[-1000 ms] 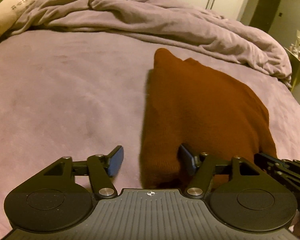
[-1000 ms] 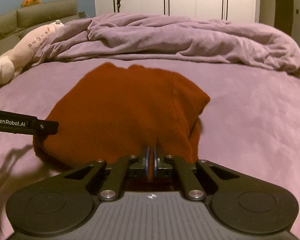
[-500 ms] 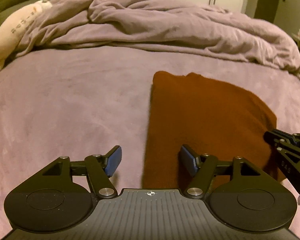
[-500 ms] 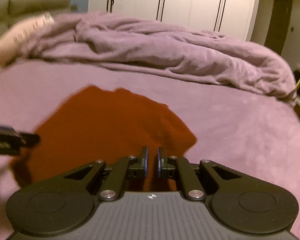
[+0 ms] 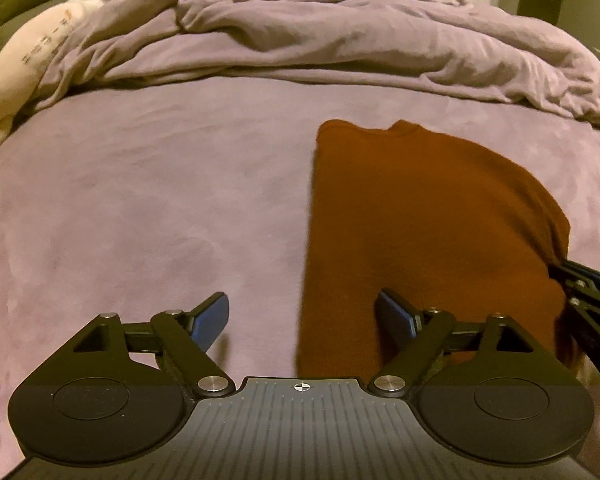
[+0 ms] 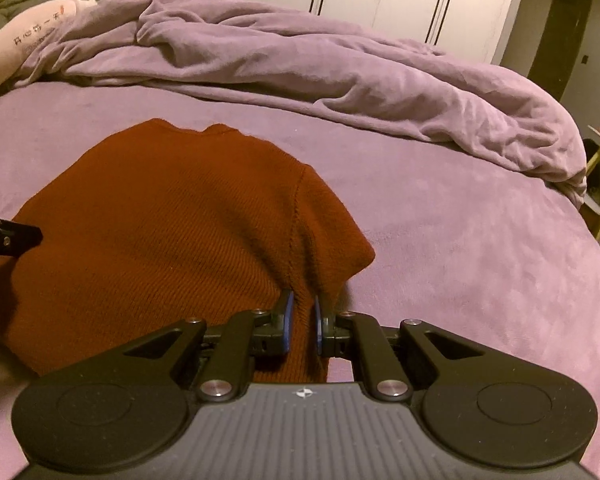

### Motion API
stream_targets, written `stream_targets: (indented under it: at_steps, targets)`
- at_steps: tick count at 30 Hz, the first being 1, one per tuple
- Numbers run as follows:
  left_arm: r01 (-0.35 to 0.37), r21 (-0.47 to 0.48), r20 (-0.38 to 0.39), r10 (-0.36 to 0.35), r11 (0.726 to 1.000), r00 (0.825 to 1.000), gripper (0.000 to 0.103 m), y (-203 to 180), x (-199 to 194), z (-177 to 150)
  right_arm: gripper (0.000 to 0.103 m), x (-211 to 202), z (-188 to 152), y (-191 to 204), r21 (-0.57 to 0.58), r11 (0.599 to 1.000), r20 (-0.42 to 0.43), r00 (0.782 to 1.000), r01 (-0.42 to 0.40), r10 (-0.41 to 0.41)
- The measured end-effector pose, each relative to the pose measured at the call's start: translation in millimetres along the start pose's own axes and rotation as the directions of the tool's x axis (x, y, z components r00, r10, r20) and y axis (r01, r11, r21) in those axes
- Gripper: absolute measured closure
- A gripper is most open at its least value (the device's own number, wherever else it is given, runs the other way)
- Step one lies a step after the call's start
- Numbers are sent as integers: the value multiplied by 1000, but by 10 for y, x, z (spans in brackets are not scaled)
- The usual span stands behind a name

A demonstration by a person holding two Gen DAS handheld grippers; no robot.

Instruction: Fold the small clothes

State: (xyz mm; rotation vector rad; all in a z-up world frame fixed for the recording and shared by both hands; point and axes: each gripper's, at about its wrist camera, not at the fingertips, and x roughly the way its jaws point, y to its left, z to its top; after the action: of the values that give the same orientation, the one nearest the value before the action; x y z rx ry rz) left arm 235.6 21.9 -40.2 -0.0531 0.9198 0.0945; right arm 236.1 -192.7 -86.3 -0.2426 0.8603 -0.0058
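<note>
Rust-brown knit sweater (image 6: 172, 240) lies folded on the purple bedsheet (image 5: 140, 200), neckline toward 12 o'clock, bunched purple duvet (image 6: 340, 80) beyond it.

Right gripper (image 6: 301, 320): jaws nearly together, pinching a ridge of the sweater's near hem at 6 o'clock, just beside the sleeve seam.

Left gripper (image 5: 304, 316): jaws opening, spread wide. The sweater's left edge sits between the pads, but neither presses it (right pad over fabric, left pad over bare sheet).

Risks, as a judgement: only one corner is held, so any pull from the right hand likely drags the whole knit askew and undoes the fold. The thick pinch may slip, or grab just the top layer. If the left jaws close here, they could catch sheet along with the edge.
</note>
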Motion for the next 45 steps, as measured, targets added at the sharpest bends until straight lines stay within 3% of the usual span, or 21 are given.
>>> stream_targets:
  at_steps: [5, 9, 13, 15, 17, 18, 19, 21, 24, 28, 34, 38, 45]
  targets:
    - [41, -66, -12, -42, 997, 999, 20, 143, -240, -130, 91, -560, -110, 63, 24, 999, 71, 997, -35, 34]
    - [26, -40, -65, -28, 999, 997, 12, 110, -125, -234, 90, -476, -327, 117, 5, 1000, -15, 1000, -21, 21]
    - [11, -35, -73, -13, 999, 997, 9, 122, -264, -250, 84, -632, -306, 90, 52, 998, -70, 997, -25, 28]
    - [22, 4, -86, -22, 1000, 996, 8, 95, -366, -318, 67, -711, -388, 65, 103, 992, -134, 987, -72, 85]
    - [-4, 48, -84, 8, 999, 996, 7, 55, -472, -435, 61, -827, -527, 73, 139, 983, -168, 975, -120, 143]
    - [-17, 82, -77, 24, 997, 997, 7, 21, -545, -514, 53, -902, -603, 92, 150, 980, -187, 969, -132, 159]
    - [-27, 108, -72, 35, 994, 997, 6, -8, -603, -571, 47, -969, -662, 120, 155, 979, -204, 965, -135, 165]
    - [-39, 145, -67, 50, 989, 996, 6, -43, -726, -675, 24, -1105, -745, 165, 161, 978, -212, 963, -134, 167]
    - [-26, 143, -59, 34, 989, 998, 0, -24, -920, -781, 4, -1303, -782, 259, 148, 981, -219, 963, -125, 156]
    - [-15, 125, -56, 22, 992, 998, 0, 24, -1137, -807, 4, -1508, -715, 317, 172, 974, -219, 958, -148, 184]
    - [-42, 147, -51, 50, 988, 997, 0, 31, -1292, -693, 4, -1583, -429, 327, 207, 974, -302, 942, -87, 148]
    - [-50, 142, -53, 58, 989, 997, 0, 28, -1320, -628, 4, -1660, -357, 280, 245, 967, -276, 951, -72, 141]
    - [-36, 133, -89, 48, 990, 995, 0, -5, -1308, -581, 4, -1717, -297, 291, 203, 979, -285, 955, -19, 77]
